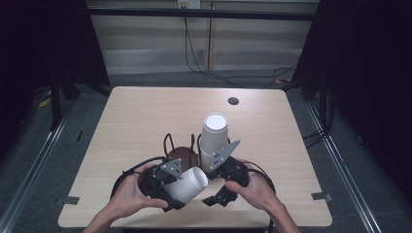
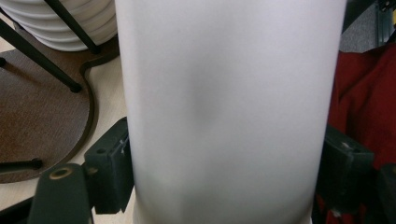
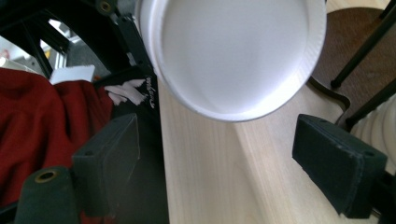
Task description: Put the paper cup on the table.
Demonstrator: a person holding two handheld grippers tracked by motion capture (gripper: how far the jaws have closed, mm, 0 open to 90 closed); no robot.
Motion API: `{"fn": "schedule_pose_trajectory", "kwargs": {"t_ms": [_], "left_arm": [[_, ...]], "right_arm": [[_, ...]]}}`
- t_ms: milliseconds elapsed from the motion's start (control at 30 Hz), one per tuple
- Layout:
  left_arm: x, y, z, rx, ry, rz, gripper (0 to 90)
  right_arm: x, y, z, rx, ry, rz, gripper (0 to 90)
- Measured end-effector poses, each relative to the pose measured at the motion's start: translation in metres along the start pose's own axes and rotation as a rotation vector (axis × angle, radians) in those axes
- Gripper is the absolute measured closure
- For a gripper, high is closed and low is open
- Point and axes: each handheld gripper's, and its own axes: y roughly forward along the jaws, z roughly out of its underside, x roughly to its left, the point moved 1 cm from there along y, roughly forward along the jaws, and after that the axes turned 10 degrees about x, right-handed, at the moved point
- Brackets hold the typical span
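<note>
A single white paper cup (image 1: 190,183) lies tilted near the table's front edge, its bottom toward the right. My left gripper (image 1: 177,191) is shut on it; in the left gripper view the cup's wall (image 2: 224,112) sits squeezed between both pads (image 2: 109,168). My right gripper (image 1: 214,194) is open just right of the cup. In the right gripper view the cup's recessed bottom (image 3: 233,51) hangs above the gap, apart from the pads (image 3: 109,163). A tall stack of white cups (image 1: 214,138) stands in a black wire holder on a round brown base (image 1: 182,154).
The light wooden table (image 1: 145,111) has a dark round hole (image 1: 233,101) at the back. The cup stack (image 2: 70,23) and brown base (image 2: 42,112) are close behind the grippers. A red garment (image 3: 42,116) shows below the table's front edge.
</note>
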Motion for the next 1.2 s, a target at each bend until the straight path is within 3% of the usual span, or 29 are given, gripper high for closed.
{"fn": "schedule_pose_trajectory", "kwargs": {"t_ms": [133,200,433,533,700,733,833,967,1000,1033,1100,1133,1167,1200], "left_arm": [[-0.002,0.003,-0.002,0.04,0.006,-0.004,20.6],[-0.002,0.004,-0.003,0.064,0.012,-0.004,20.6],[-0.005,0.008,-0.006,0.116,0.028,-0.002,20.8],[-0.007,0.009,-0.008,0.134,0.037,0.0,20.9],[-0.011,0.01,-0.012,0.131,0.049,-0.007,20.9],[-0.012,0.011,-0.012,0.124,0.046,0.0,20.9],[-0.016,0.014,-0.014,0.131,0.046,0.003,20.9],[-0.018,0.014,-0.017,0.142,0.075,0.011,20.9],[-0.019,0.015,-0.018,0.13,0.063,0.01,20.9],[-0.016,0.013,-0.02,0.158,0.106,-0.004,20.9],[-0.017,0.013,-0.02,0.155,0.103,-0.002,20.9],[-0.02,0.014,-0.021,0.124,0.071,0.016,20.9],[-0.02,0.014,-0.021,0.124,0.071,0.016,20.8],[-0.018,0.013,-0.022,0.14,0.097,0.005,20.8]], "right_arm": [[0.0,0.003,-0.001,0.035,-0.022,0.015,15.9],[0.001,0.006,-0.002,0.078,-0.039,0.028,15.9],[0.002,0.016,-0.007,0.166,-0.056,0.004,18.8],[0.002,0.016,-0.01,0.165,-0.064,0.018,16.1],[0.003,0.013,-0.015,0.156,-0.072,-0.029,16.7],[0.004,0.012,-0.017,0.161,-0.056,-0.019,17.4],[0.005,0.014,-0.019,0.177,-0.069,-0.038,17.2],[0.005,0.017,-0.02,0.171,-0.085,-0.048,16.5],[0.005,0.018,-0.021,0.167,-0.093,-0.049,16.2],[0.006,0.018,-0.021,0.17,-0.085,-0.052,15.9],[0.006,0.017,-0.021,0.156,-0.081,-0.049,15.0],[0.006,0.017,-0.021,0.146,-0.087,-0.067,15.8],[0.006,0.017,-0.021,0.146,-0.087,-0.067,15.8],[0.007,0.017,-0.021,0.148,-0.085,-0.064,16.2]]}}
